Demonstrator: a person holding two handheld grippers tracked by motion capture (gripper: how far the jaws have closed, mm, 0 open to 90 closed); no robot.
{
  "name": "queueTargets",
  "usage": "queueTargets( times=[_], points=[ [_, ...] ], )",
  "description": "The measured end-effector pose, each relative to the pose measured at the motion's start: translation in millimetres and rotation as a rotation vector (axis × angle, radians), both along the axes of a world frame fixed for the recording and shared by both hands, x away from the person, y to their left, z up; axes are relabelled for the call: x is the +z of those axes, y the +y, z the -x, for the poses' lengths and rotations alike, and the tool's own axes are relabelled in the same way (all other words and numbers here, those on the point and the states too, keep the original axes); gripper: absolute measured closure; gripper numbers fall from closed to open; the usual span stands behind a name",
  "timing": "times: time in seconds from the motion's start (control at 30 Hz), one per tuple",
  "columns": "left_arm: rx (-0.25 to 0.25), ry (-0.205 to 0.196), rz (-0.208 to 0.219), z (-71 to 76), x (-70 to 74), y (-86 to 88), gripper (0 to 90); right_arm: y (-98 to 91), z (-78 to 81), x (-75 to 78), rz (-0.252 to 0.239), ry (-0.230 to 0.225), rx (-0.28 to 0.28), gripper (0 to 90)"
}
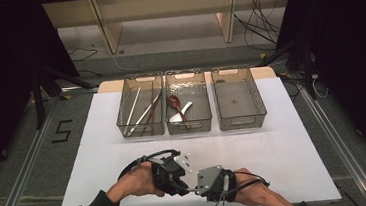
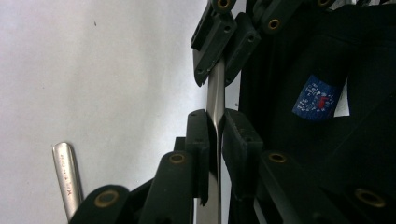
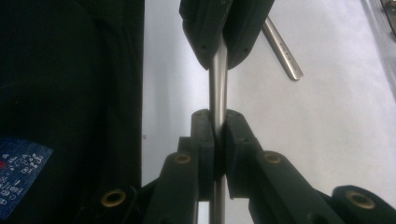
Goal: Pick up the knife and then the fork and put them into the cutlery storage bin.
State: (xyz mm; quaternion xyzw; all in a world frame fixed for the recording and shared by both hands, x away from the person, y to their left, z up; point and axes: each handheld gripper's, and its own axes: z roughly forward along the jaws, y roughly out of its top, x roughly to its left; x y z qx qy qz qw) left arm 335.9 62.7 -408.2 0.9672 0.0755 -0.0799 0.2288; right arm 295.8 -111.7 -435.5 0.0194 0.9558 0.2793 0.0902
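A slim metal stick point(image 3: 218, 88) runs straight up between both grippers, which meet tip to tip near the table's front edge. My right gripper point(image 3: 218, 133) is shut on the stick, its pads pressed against both sides. My left gripper point(image 2: 215, 140) is shut on the same stick point(image 2: 215, 93), facing the right one. In the high view the left gripper point(image 1: 182, 182) and right gripper point(image 1: 198, 188) sit close together just above the white table point(image 1: 285, 144). A second metal stick point(image 2: 67, 179) lies loose on the table beside them, seen too in the right gripper view point(image 3: 282, 49).
Three clear bins stand in a row at the back of the table. The left bin point(image 1: 122, 119) holds long metal utensils. The middle bin point(image 1: 206, 106) holds a dark red spoon point(image 1: 174, 102) and a white spoon point(image 1: 182, 114). A third bin point(image 1: 260, 103) stands to the right.
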Motion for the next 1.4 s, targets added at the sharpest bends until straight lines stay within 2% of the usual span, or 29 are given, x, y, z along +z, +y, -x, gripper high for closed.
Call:
queueTargets(
  times=[0.03, 0.07, 0.1, 0.13, 0.27, 0.33, 0.4, 0.47, 0.63, 0.67, 1.0, 1.1, 1.27, 1.4],
  points=[
    [0.007, -0.004, 0.004, -0.3, 1.7, 0.9, 76.4, 0.1, -0.6, -0.4, 0.005, -0.01, 0.0, 84.5],
    [0.018, -0.011, 0.014, -0.6, 3.2, 1.6, 73.9, 0.2, 0.2, -1.4, 0.017, 0.001, -0.004, 84.5],
    [0.03, -0.02, 0.025, -1.3, 6.3, 3.2, 70.1, 0.1, -0.4, -2.3, 0.022, -0.013, -0.008, 84.5],
    [0.036, -0.032, 0.031, -1.6, 8.4, 4.4, 66.4, -0.6, -0.3, -3.0, 0.036, 0.001, -0.012, 84.5],
    [0.068, -0.067, 0.039, -4.4, 13.4, 9.3, 52.0, -3.2, -3.1, -1.5, 0.038, 0.002, -0.034, 84.5],
    [0.12, -0.092, 0.065, -6.5, 15.7, 11.3, 43.9, -5.3, -5.2, -1.0, 0.046, -0.006, -0.045, 84.5],
    [0.146, -0.126, 0.086, -8.4, 17.7, 13.5, 38.2, -7.5, -6.3, -0.6, 0.047, -0.005, -0.055, 84.5],
    [0.185, -0.141, 0.113, -10.7, 20.2, 16.3, 33.6, -9.5, -8.0, 0.0, 0.048, -0.017, -0.069, 84.5],
    [0.228, -0.163, 0.136, -17.1, 23.9, 25.1, 28.7, -16.2, -12.9, -0.4, 0.069, -0.013, -0.101, 84.4],
    [0.245, -0.173, 0.148, -18.0, 24.3, 27.3, 28.2, -17.9, -14.8, -0.5, 0.068, -0.027, -0.113, 84.4],
    [0.361, -0.195, 0.236, -29.4, 28.6, 56.3, 22.9, -32.4, -27.8, -1.2, 0.104, -0.023, -0.21, 84.4],
    [0.393, -0.205, 0.261, -30.1, 28.9, 65.7, 22.5, -38.2, -32.9, -0.8, 0.113, -0.041, -0.247, 84.4],
    [0.435, -0.208, 0.279, -29.7, 26.2, 76.8, 22.3, -48.3, -41.2, -1.9, 0.131, -0.052, -0.302, 84.4],
    [0.455, -0.209, 0.275, -28.7, 20.7, 81.9, 21.7, -55.1, -47.1, -0.1, 0.119, -0.055, -0.344, 84.4]
  ],
)
